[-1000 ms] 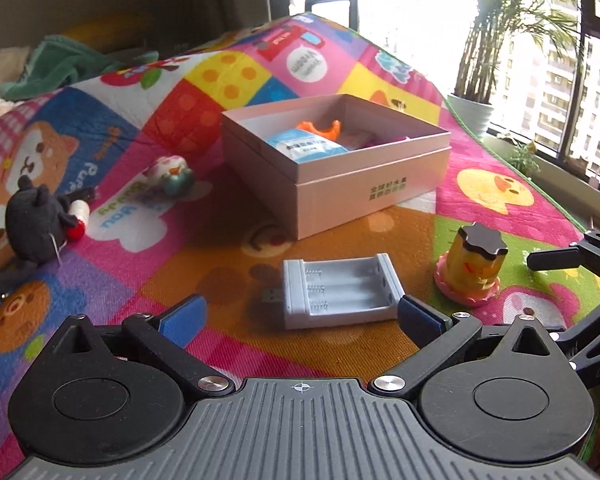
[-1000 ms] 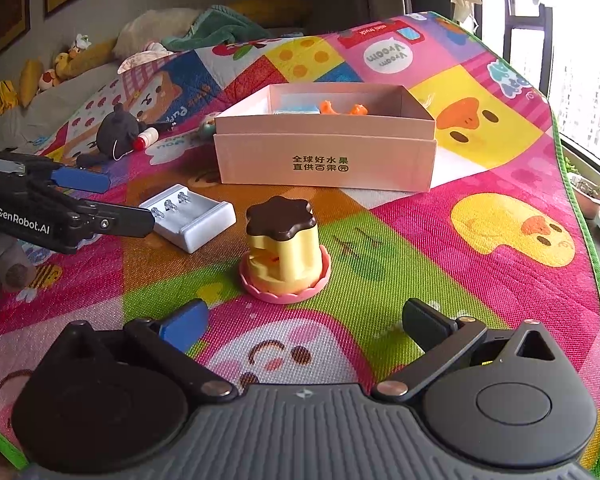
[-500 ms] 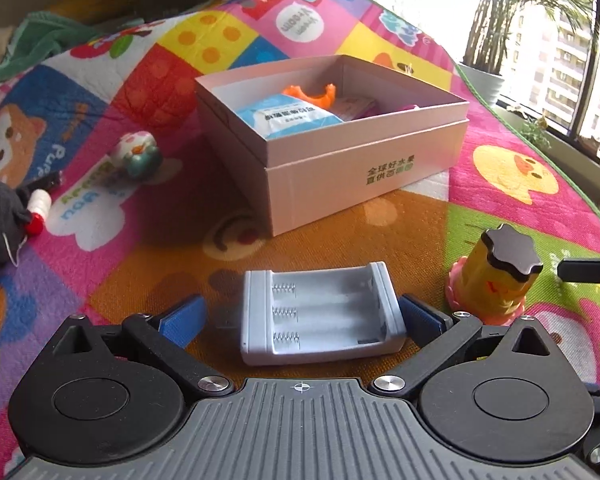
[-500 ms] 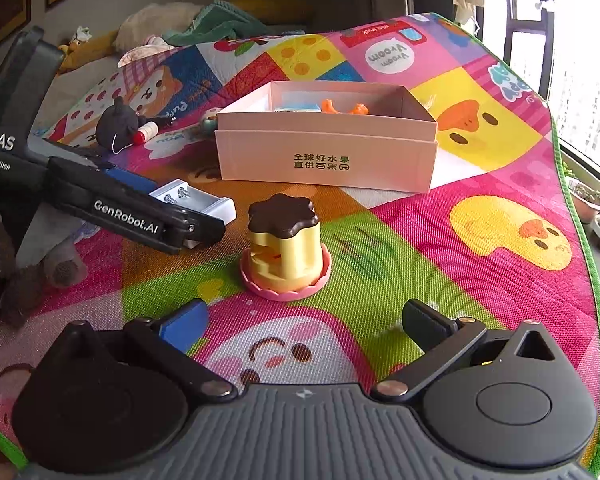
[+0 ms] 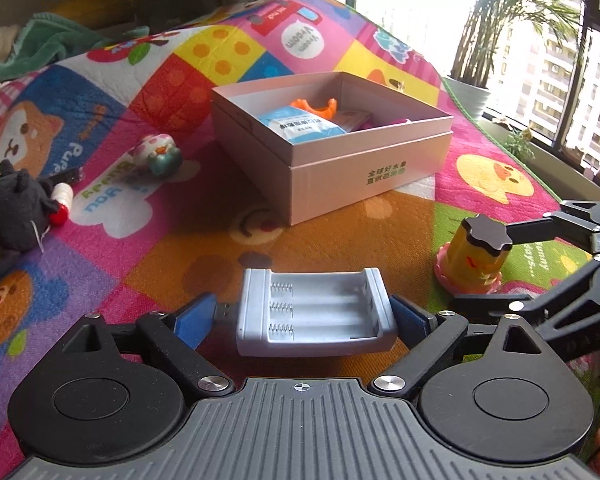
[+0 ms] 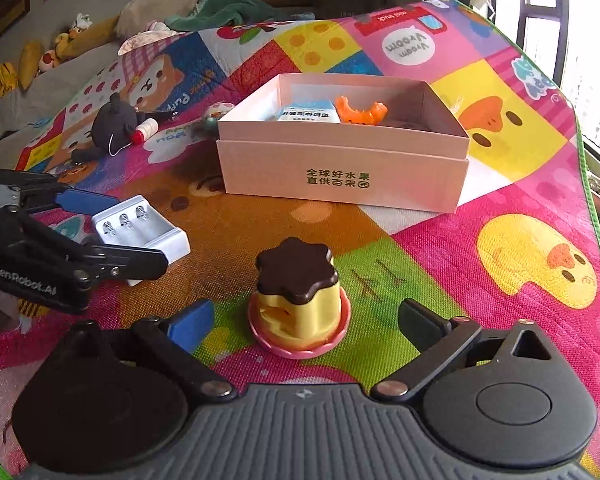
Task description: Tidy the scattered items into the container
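Note:
A grey-white battery charger (image 5: 312, 312) lies on the play mat between the blue pads of my left gripper (image 5: 302, 316). Its jaws are closing; the right pad is at the charger's end and the left pad sits by its USB plug. A yellow pudding toy (image 6: 296, 304) with a brown lid and pink base stands between the fingers of my right gripper (image 6: 304, 316), whose jaws are also closing, with gaps on both sides. Behind stands the open pink box (image 6: 340, 176), holding a blue-white packet (image 5: 300, 124) and an orange piece (image 6: 360, 110).
A black plush (image 5: 18, 212), a red-and-white spool (image 5: 62, 200) and an egg-shaped toy (image 5: 156, 152) lie on the mat left of the box. A green towel (image 5: 56, 40) lies at the far edge. A potted plant (image 5: 472, 92) stands by the window.
My left gripper has come forward so the charger now sits between its pads, and the pads have narrowed. My right gripper has come closer around the pudding toy.

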